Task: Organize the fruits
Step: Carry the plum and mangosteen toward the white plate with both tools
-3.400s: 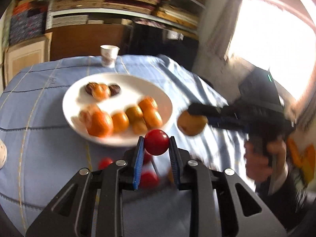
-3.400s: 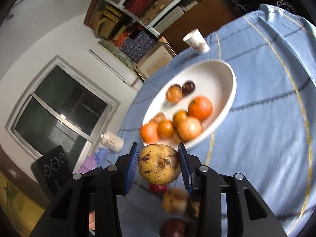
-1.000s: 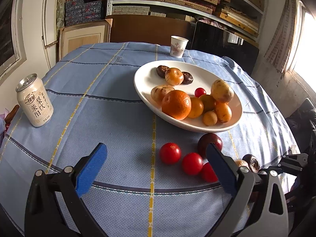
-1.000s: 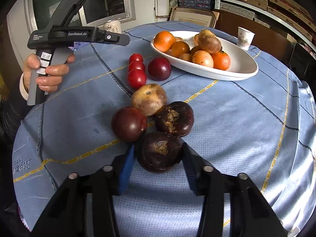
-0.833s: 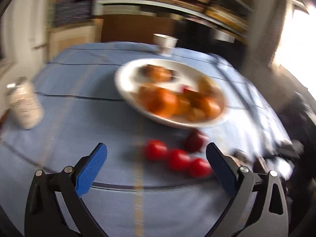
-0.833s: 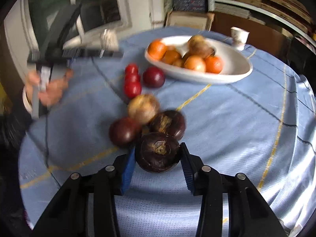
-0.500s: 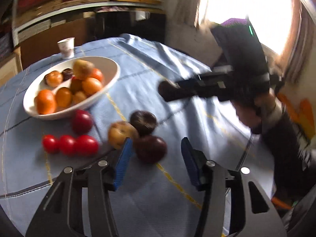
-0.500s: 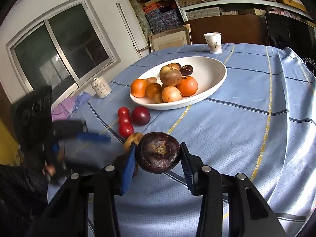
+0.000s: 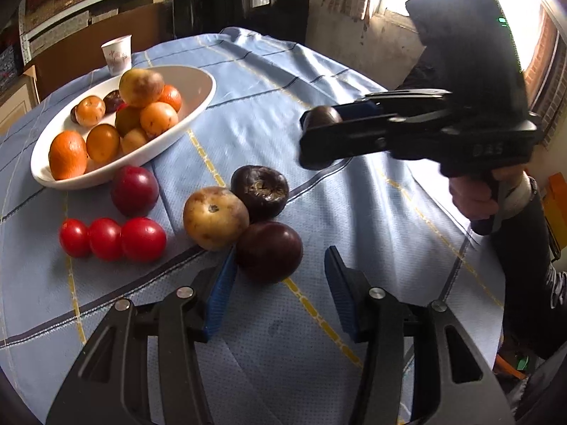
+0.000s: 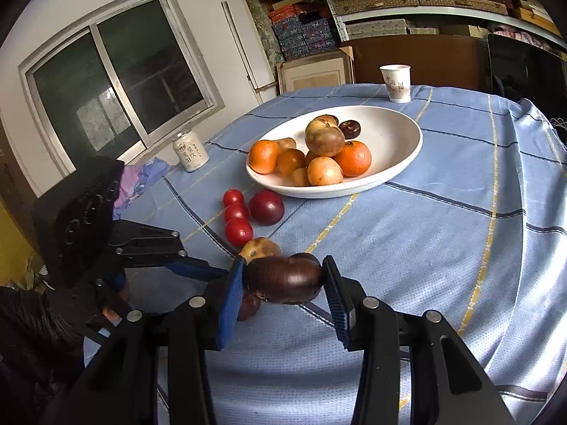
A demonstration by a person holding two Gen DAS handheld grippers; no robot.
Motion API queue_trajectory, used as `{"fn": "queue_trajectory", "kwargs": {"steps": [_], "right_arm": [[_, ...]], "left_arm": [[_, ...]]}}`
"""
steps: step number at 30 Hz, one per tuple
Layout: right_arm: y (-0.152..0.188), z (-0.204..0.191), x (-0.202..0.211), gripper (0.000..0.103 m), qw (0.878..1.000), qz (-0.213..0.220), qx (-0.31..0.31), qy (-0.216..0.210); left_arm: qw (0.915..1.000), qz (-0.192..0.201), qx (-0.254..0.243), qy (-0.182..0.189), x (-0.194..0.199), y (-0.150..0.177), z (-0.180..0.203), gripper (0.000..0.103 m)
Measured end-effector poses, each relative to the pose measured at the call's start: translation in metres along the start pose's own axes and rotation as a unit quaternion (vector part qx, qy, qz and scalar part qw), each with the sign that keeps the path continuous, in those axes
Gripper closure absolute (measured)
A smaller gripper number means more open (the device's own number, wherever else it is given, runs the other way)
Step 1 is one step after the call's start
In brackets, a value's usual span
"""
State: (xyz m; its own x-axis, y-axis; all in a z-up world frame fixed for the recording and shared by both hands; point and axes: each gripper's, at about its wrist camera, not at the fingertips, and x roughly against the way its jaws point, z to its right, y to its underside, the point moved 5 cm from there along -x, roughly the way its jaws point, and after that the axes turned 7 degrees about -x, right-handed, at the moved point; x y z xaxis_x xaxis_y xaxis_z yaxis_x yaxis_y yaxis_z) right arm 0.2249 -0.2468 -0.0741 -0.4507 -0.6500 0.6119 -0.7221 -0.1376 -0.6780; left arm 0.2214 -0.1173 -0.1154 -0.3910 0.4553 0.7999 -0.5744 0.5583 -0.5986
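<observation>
A white bowl (image 9: 193, 83) (image 10: 389, 131) holds oranges and brownish fruit. On the blue cloth in front of it lie three red tomatoes (image 9: 106, 239), a red plum (image 9: 134, 191), a yellow-brown fruit (image 9: 216, 217) and a dark wrinkled fruit (image 9: 260, 191). My left gripper (image 9: 280, 283) is open, with a dark red plum (image 9: 269, 251) just inside its tips. The left pad is at the plum's side and a gap shows at the right pad. My right gripper (image 10: 281, 276) (image 9: 319, 120) is shut on a dark brown fruit (image 10: 283, 279), held above the cloth.
A paper cup (image 10: 395, 81) (image 9: 117, 53) stands behind the bowl. A drink can (image 10: 189, 150) is at the table's far left edge. The person's hand (image 9: 478, 194) grips the right tool. Shelves and a window surround the round table.
My left gripper narrowed from wide open and swung from the tomatoes over to the dark red plum. My right gripper lifted the dark brown fruit off the cloth.
</observation>
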Motion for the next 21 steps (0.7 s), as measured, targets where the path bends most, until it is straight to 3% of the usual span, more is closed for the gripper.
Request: {"fn": "queue_trajectory", "kwargs": {"steps": [7, 9, 12, 21], "right_arm": [[0.007, 0.004, -0.013, 0.058, 0.999, -0.028, 0.0, 0.025], [0.008, 0.006, -0.014, 0.059, 0.999, -0.03, -0.005, 0.025], [0.006, 0.01, -0.013, 0.058, 0.999, -0.026, -0.015, 0.025], [0.008, 0.01, -0.016, 0.058, 0.999, -0.033, -0.013, 0.028]], "left_arm": [[0.9997, -0.021, 0.011, -0.009, -0.01, -0.001, -0.003, 0.052], [0.9997, -0.021, 0.012, -0.008, -0.01, -0.001, -0.004, 0.054], [0.9996, -0.019, 0.022, -0.005, -0.009, -0.002, -0.007, 0.064], [0.9995, -0.005, 0.028, 0.012, -0.003, -0.001, -0.007, 0.065]]}}
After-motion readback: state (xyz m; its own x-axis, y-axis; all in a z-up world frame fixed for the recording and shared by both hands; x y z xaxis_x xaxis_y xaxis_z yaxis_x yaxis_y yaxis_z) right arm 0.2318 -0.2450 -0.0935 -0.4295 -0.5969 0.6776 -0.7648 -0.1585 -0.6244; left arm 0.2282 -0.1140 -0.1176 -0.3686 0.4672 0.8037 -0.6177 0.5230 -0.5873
